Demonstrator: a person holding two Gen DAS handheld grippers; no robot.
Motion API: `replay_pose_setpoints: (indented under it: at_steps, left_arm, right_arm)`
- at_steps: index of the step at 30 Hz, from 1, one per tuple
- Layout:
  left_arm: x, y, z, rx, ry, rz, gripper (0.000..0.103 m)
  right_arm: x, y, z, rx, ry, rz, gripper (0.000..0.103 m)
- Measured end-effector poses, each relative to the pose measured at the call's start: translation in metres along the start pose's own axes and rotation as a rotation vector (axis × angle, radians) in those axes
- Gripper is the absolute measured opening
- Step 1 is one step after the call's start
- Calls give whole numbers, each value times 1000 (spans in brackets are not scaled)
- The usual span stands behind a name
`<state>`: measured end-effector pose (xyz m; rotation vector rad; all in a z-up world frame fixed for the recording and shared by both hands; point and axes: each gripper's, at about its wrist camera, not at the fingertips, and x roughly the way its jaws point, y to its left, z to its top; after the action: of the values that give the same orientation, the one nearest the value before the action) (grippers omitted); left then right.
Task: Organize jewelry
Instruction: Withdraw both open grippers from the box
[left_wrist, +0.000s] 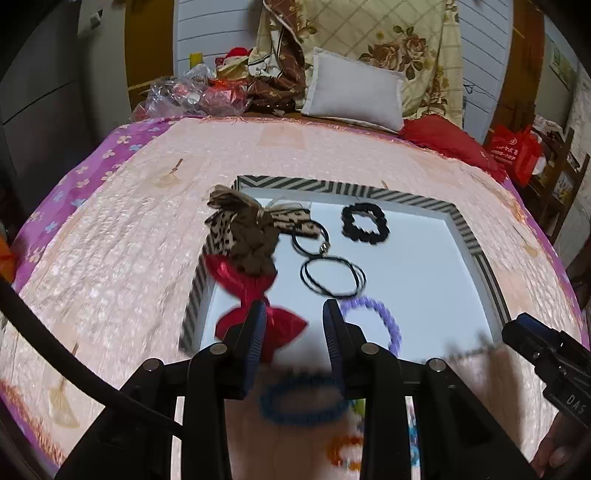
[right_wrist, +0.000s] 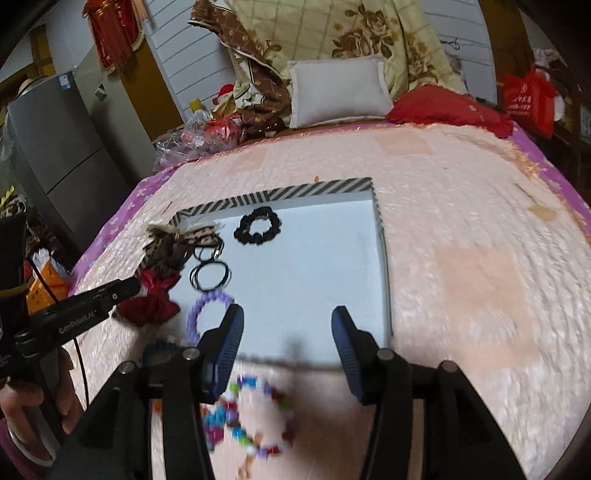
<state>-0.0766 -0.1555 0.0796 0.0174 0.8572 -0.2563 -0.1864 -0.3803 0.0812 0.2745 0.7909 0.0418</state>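
Observation:
A shallow white tray with a striped rim (left_wrist: 461, 225) (right_wrist: 325, 187) lies on the bed. In it are a black scrunchie (left_wrist: 365, 223) (right_wrist: 257, 225), thin black hair ties (left_wrist: 332, 277) (right_wrist: 209, 276), a leopard bow (left_wrist: 243, 229) (right_wrist: 166, 245), a red bow (left_wrist: 251, 295) (right_wrist: 151, 299) and a purple coil tie (left_wrist: 376, 321) (right_wrist: 207, 314). My left gripper (left_wrist: 295, 325) is open above a blurred blue coil tie (left_wrist: 303, 402) on the bedspread. My right gripper (right_wrist: 286, 332) is open above a multicoloured bead bracelet (right_wrist: 255, 417).
An orange bead piece (left_wrist: 343, 450) lies near the blue tie. The pink bedspread (right_wrist: 480, 258) surrounds the tray. A white pillow (left_wrist: 354, 92), a red cushion (right_wrist: 447, 107) and plastic bags (left_wrist: 192, 92) sit at the bed's head.

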Motion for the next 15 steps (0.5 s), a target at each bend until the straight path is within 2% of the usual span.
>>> replay_pose_setpoints:
  at_steps: [5,15]
  left_arm:
    - [-24,-4,-24,13,-30,30,21]
    - [-50,-3,-59,4,-66,81,21]
  right_arm:
    - [-19,12,-23,-55,-13,-25,56]
    - [-39,38,-55,-118,-4,-14,58]
